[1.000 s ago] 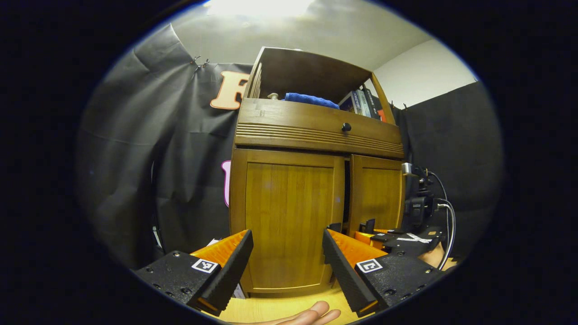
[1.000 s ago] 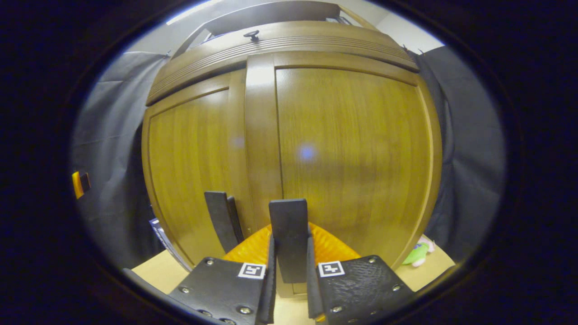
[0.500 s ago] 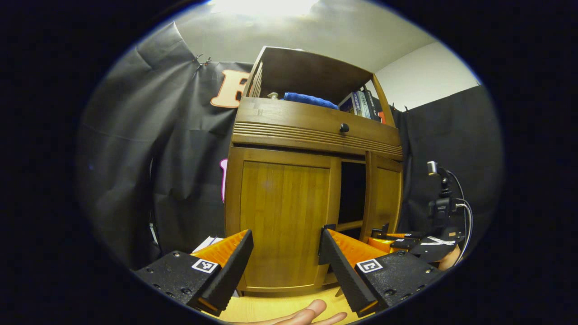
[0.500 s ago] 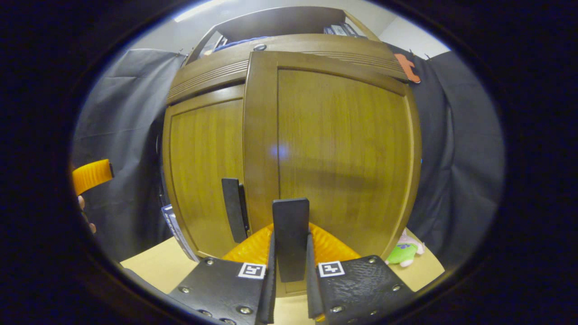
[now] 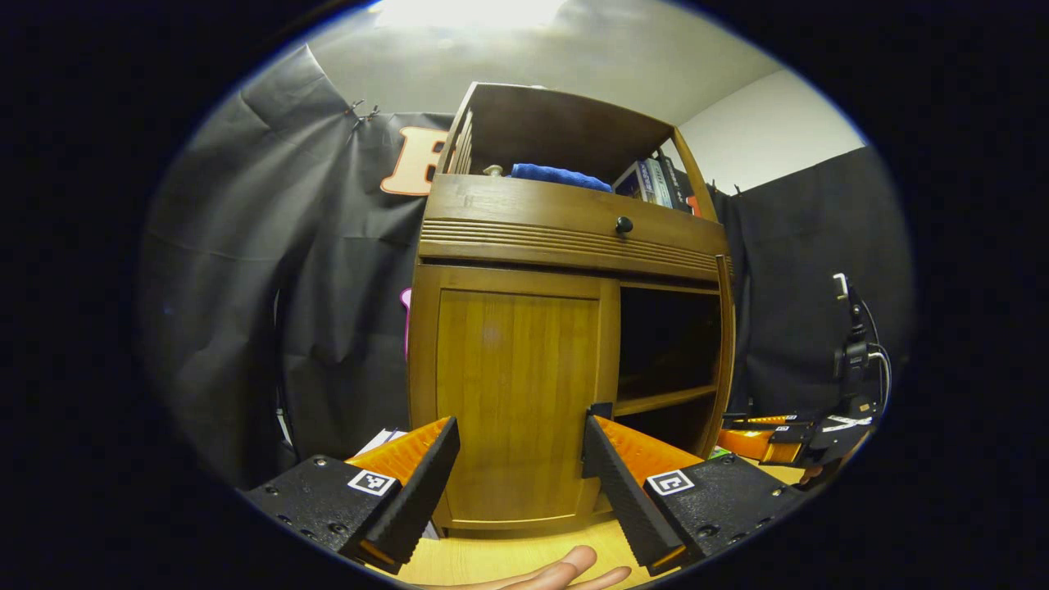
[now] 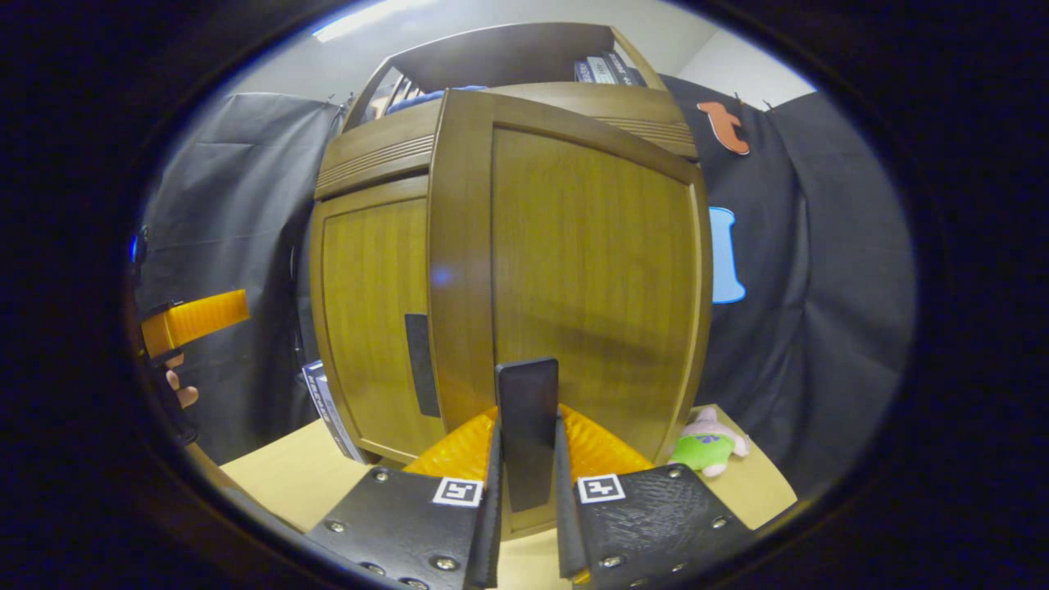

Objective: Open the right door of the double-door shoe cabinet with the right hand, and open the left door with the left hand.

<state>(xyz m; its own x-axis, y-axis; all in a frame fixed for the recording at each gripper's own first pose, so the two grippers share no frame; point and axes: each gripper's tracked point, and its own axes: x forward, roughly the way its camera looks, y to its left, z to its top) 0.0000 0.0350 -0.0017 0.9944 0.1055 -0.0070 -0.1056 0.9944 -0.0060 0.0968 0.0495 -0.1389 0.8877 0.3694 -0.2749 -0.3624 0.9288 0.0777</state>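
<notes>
The right door (image 6: 574, 270) of the shoe cabinet (image 5: 565, 238), ajar a second ago, now swings wide, baring dark shelves, its handle (image 6: 527, 430) pinched in the right claw (image 6: 526, 492). The left door (image 5: 508, 393) stays shut on the desk (image 5: 500, 557); the left claw (image 5: 520, 471), spread, waits before it, seemingly next.

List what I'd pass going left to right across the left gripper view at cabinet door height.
Black cloth wall → closed left door → open compartment with a shelf → right door swung open, seen edge-on → right gripper, at the door's foot.
</notes>
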